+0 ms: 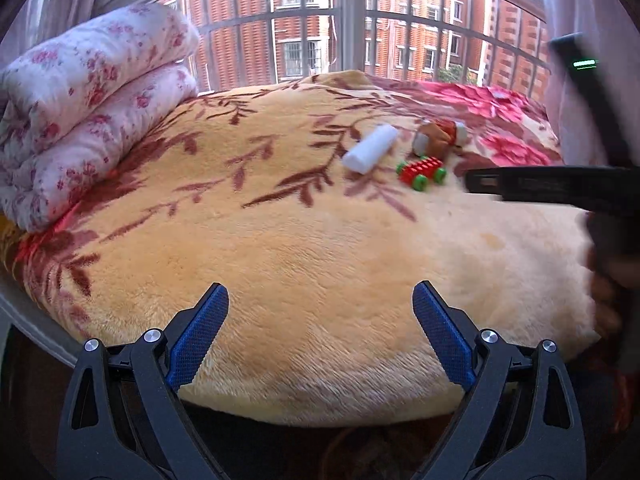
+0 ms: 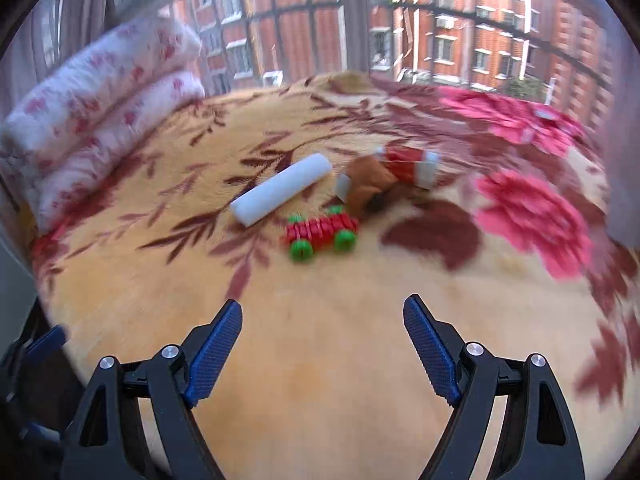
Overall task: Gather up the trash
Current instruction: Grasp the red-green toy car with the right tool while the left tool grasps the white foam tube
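Landmark: red ribbed toy car with green wheels (image 2: 322, 232) on the plush yellow bed blanket with brown leaf print (image 2: 280, 360).

Just behind-left of the car: white foam cylinder (image 2: 282, 189), lying flat. Just behind-right of the car, nearly touching: crumpled brown-and-red snack wrapper (image 2: 394, 178).

No container visible.

Right gripper (image 2: 323, 320): fingers wide, nothing between; car and trash lie ahead of the tips, apart. Left gripper (image 1: 321, 304): fingers wide, empty; trash far ahead, to the right.

Folded pink floral quilt (image 1: 88, 104) well left of the car.
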A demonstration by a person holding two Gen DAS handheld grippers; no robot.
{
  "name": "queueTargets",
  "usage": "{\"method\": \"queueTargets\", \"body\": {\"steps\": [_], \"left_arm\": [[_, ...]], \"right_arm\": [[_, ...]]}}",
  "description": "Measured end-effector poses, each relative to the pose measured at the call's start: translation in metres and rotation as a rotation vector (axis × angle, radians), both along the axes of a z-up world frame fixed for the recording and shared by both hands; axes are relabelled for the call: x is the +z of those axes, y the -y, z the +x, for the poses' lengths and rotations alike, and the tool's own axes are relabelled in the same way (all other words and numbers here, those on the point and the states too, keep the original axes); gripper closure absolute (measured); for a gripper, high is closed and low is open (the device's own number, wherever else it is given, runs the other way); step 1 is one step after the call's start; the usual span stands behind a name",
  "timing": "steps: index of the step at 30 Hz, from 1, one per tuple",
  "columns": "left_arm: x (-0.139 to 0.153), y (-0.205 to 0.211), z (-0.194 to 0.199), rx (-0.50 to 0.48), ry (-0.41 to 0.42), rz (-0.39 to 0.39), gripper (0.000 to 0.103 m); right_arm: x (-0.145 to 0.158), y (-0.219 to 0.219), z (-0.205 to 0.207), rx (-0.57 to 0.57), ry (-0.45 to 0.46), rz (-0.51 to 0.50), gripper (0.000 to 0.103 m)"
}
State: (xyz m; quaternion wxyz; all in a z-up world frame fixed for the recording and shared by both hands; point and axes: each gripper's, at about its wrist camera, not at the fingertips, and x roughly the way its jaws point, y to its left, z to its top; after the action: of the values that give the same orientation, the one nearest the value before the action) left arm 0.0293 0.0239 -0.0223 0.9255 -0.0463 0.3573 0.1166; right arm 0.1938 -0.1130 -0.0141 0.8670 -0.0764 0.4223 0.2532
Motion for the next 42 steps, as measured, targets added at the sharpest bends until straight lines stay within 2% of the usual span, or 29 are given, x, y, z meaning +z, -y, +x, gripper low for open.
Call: {"method": "queueTargets", "body": {"steps": [3,9,13,14,19,23,28,34,37,41,42], "left_arm": [[-0.001,-0.009,0.001,0.02,0.006,-0.009,0.012],[-0.007,-0.026,0.007,0.043,0.01,-0.04,0.012],[-0.012,-0.03,0.012,0.051,-0.003,-0.048,0.012],[-0.013,-0.03,0.012,0.051,-0.005,-0.05,0.012],[-0.015,-0.029,0.017,0.04,-0.021,-0.046,0.012],[-0.01,-0.022,0.031,0.014,-0.027,-0.01,0.012],[0.003,-0.009,0.076,-0.029,-0.029,0.084,0.012],[0.005,0.008,0.171,-0.121,-0.08,0.148,0.012],[-0.003,0.016,0.216,-0.176,-0.106,0.147,0.012],[-0.025,0.013,0.266,-0.162,-0.165,0.136,0.012],[-0.03,0.011,0.272,-0.16,-0.183,0.122,0.016]], "right_arm": [[-0.023,-0.029,0.043,0.042,-0.053,-0.062,0.021],[-0.044,-0.061,0.08,0.114,-0.059,-0.15,0.021],[-0.062,-0.075,0.101,0.1,-0.13,-0.172,0.024],[-0.061,-0.074,0.099,0.091,-0.126,-0.166,0.029],[-0.053,-0.063,0.084,0.075,-0.118,-0.14,0.03],[-0.039,-0.037,0.07,0.054,-0.125,-0.057,0.03],[-0.018,0.021,0.037,-0.008,-0.06,-0.006,0.029],[0.004,0.089,-0.015,-0.094,0.046,0.071,0.029],[0.009,0.113,-0.035,-0.13,0.065,0.119,0.029],[0.011,0.128,-0.054,-0.152,0.083,0.132,0.029],[0.011,0.131,-0.059,-0.16,0.088,0.133,0.029]]}}
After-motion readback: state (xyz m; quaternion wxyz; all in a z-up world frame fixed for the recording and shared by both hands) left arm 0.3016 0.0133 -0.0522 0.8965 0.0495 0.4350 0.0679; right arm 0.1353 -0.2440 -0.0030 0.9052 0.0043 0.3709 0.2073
